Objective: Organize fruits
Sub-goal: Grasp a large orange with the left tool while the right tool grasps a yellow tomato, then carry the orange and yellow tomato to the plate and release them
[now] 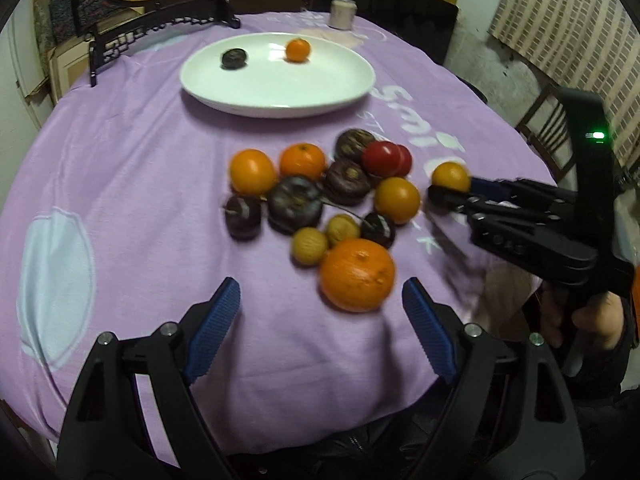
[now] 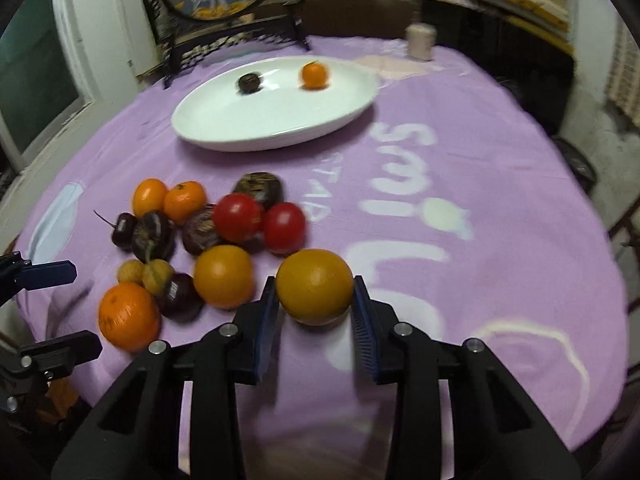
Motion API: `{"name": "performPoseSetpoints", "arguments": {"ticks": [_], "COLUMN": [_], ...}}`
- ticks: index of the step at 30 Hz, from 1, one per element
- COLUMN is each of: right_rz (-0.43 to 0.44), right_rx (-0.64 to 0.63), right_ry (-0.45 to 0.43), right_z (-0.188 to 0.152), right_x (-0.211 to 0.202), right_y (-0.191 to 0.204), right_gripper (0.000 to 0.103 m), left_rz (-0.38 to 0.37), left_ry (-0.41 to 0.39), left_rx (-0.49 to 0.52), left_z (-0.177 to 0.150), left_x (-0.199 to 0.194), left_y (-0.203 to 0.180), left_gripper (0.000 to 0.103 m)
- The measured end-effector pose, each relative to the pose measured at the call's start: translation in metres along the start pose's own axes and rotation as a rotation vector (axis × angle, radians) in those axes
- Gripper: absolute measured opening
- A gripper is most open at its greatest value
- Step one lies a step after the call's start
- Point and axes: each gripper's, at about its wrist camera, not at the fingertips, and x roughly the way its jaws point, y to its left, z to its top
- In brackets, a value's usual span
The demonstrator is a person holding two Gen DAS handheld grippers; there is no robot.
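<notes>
The right hand-held gripper [image 2: 315, 304] is clamped on a yellow-orange fruit [image 2: 314, 286], its blue pads [image 2: 267, 320] pressed against both sides of it. This fruit sits just to the right of the fruit pile [image 2: 208, 236] on the purple cloth [image 2: 480, 200] that covers the surface; whether it touches the cloth cannot be told. The left hand-held gripper [image 1: 320, 320] stands wide open, with nothing between its pads [image 1: 218, 320]. A large orange [image 1: 357, 275] lies just ahead of it, nearer the right pad and clear of both. Beyond the orange the pile spreads out: dark plums, two red tomatoes [image 1: 387, 159], small yellowish fruits and more orange ones. Farther back lies a white plate [image 1: 276, 96] with one dark fruit [image 1: 234, 58] and one small orange fruit [image 1: 298, 50] on it, well apart. A pale cup [image 1: 342, 13] stands behind the plate.
</notes>
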Motion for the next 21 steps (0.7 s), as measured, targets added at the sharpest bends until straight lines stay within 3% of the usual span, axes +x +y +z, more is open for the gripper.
{"name": "performPoseSetpoints", "arguments": {"ticks": [6,7,8,10,14,21], "right_rz": [0.0,0.007,0.012,0.019,0.041,0.075], "right_rx": [0.034,0.036,0.038,0.044,0.049,0.042], "right_ry": [-0.025,-0.029,-0.03,-0.03,-0.03,-0.019], "right_z": [-0.013,-0.015,-0.017,-0.018,-0.019,-0.014], "right_x": [-0.021,-0.023,-0.024,-0.025,-0.025,-0.02], "right_y": [-0.014,-0.015,-0.016,-0.017,-0.016,-0.007], "right_gripper": [0.037,0.037,0.037,0.037,0.037,0.037], "left_rz": [0.001,0.01,0.012,0.039,0.007,0.018], "left_ry": [0.043,0.046,0.052,0.057,0.024,-0.039], "left_rx": [0.025,0.028,0.032,0.033,0.026,0.021], "left_z": [0.004,0.004,0.005,0.006,0.008,0.016], "left_x": [0.021,0.026,0.029,0.036,0.026,0.004], "left_y": [-0.02,-0.023,-0.025,-0.026,-0.026,-0.015], "left_gripper": [0.083,0.076,0.058,0.047,0.046,0.046]}}
